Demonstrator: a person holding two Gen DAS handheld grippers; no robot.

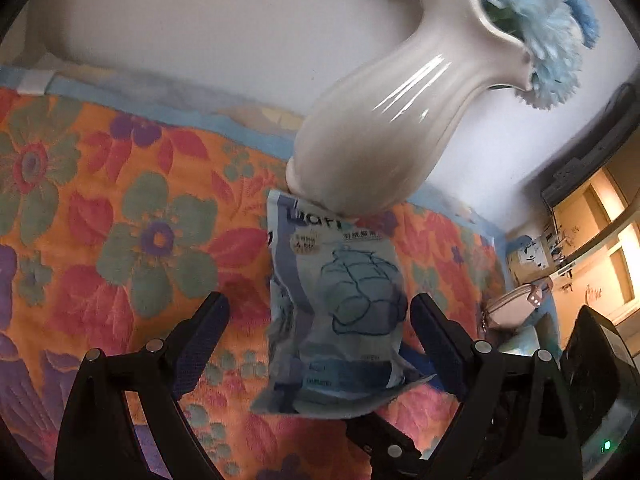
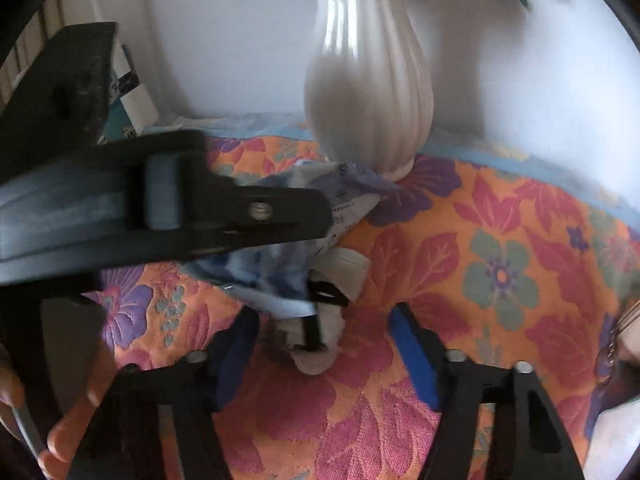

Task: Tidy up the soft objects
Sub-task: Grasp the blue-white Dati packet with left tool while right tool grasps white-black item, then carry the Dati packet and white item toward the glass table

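A soft blue plastic packet (image 1: 340,300) lies on the floral cloth (image 1: 120,200), its far end against the foot of a white vase (image 1: 384,128). My left gripper (image 1: 318,316) straddles the packet, open; the left pad stands well off it and the right pad is close beside it. In the right wrist view, a crumpled white and black soft item (image 2: 320,320) lies just in front of the blue packet (image 2: 280,280). My right gripper (image 2: 322,340) stands open around that item, with gaps on both sides. The left gripper's black frame (image 2: 224,216) crosses above the packet.
The vase (image 2: 368,80) holds blue flowers (image 1: 532,20) and stands against a pale wall. A pale pink pouch (image 1: 516,308) lies at the cloth's right end. A white and blue carton (image 2: 132,92) leans at the back left. A person's fingers (image 2: 60,440) show at the lower left.
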